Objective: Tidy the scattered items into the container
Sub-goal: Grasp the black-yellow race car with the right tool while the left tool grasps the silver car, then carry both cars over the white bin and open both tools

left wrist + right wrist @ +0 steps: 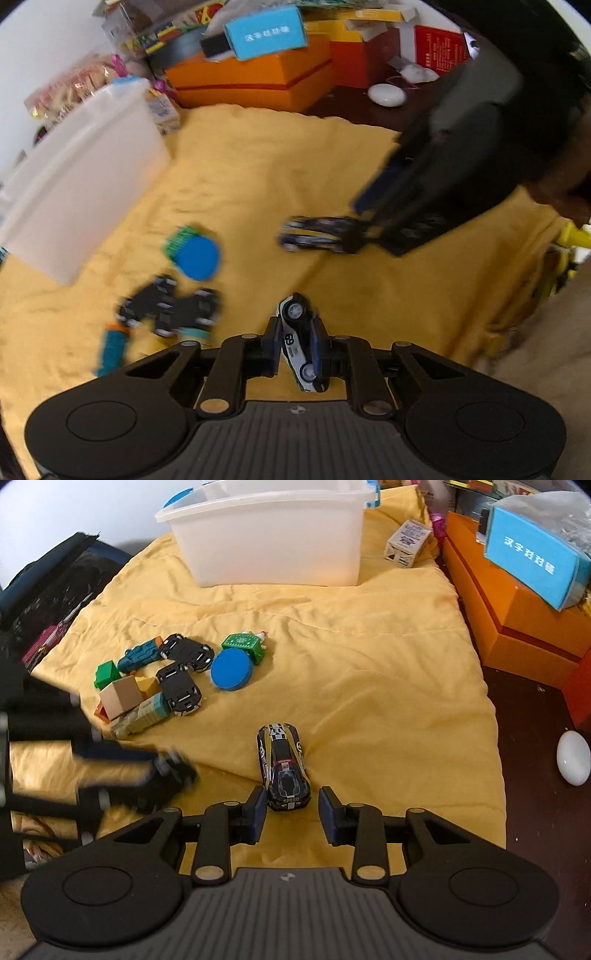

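Observation:
My left gripper (295, 339) is shut on a white toy car (297, 347) and holds it above the yellow cloth; it shows blurred in the right wrist view (166, 771). My right gripper (291, 808) is open, its jaws on either side of the rear of a dark blue racing car (282, 766) that lies on the cloth; the car also shows in the left wrist view (317, 234). The white container (273, 539) stands at the cloth's far end, and is at the left in the left wrist view (77, 177).
A pile lies left of centre: two upturned black cars (183, 668), a blue disc (232, 669), a green toy (243, 644), blocks (122, 696) and a teal toy (140, 655). Orange boxes (517, 620) and a blue box (535, 565) stand right. A white oval object (573, 757) lies on the dark table.

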The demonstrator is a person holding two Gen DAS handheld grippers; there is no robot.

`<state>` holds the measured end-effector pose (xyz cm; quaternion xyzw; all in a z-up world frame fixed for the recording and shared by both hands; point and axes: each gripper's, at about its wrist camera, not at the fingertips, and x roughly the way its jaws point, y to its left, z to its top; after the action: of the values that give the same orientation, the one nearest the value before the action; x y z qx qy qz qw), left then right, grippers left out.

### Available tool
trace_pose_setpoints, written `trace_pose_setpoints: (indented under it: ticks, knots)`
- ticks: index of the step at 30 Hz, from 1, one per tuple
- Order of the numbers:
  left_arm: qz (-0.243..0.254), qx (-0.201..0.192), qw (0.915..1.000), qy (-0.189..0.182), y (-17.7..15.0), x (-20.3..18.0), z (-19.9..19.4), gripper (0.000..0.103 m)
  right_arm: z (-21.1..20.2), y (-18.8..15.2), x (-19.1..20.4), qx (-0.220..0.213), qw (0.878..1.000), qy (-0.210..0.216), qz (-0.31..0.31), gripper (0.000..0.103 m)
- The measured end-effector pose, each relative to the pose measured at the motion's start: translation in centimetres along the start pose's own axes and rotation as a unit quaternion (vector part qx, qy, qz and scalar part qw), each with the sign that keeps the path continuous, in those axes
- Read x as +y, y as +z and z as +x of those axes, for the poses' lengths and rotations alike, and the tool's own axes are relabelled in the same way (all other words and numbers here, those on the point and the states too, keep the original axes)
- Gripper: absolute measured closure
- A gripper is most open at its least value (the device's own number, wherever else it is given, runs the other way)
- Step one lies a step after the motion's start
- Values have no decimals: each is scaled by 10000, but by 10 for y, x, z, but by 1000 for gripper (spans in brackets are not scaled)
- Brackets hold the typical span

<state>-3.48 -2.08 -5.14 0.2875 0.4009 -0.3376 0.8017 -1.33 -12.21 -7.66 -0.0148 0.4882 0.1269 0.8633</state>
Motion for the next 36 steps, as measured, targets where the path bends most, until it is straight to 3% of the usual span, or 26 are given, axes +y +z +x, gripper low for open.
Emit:
trace_pose_setpoints:
  ticks: [4,9,12,14,17,21,23,27,29,33,35,36]
  knots:
    - [-555,-192,9981,-164,-3,0,-6,75,-1,-1,2,10,9998,56,-168,68]
    - [-1274,-297,9896,-606,-9,0,-12,75,-2,-4,0,34,9994,144,-328,68]
    - [-1636,-549,9845,-308,-13,3,-22,74,-4,-5,0,17,9990,196,-408,68]
    - [-2052,-702,9759,-227,-18,14,-27,68,-5,-7,-1,1,9987,223,-452,68]
    - [-2644,-402,9636,-64,-22,32,-14,65,-7,-9,-2,-9,9984,267,-489,68]
    - [-2588,-342,9643,-433,-16,22,-8,64,-13,-8,-7,-90,9982,375,-455,64]
    - [-2414,-325,9688,-462,-12,12,-5,63,-16,-6,-7,-186,9980,378,-473,58]
    - [-2127,12,9765,-340,-12,0,11,62,-9,2,-6,-282,9974,464,-479,58]
    - [-2226,176,9743,-304,-16,2,20,65,-2,6,-4,-335,9969,482,-517,58]
    - [-2393,37,9705,-300,-21,7,14,70,12,7,0,-310,9968,435,-591,59]
    - [-2462,1,9690,-186,-24,12,8,70,20,5,1,-120,9968,331,-714,70]
    - [-2500,-64,9681,-137,-26,16,4,70,21,2,3,-111,9964,269,-800,70]
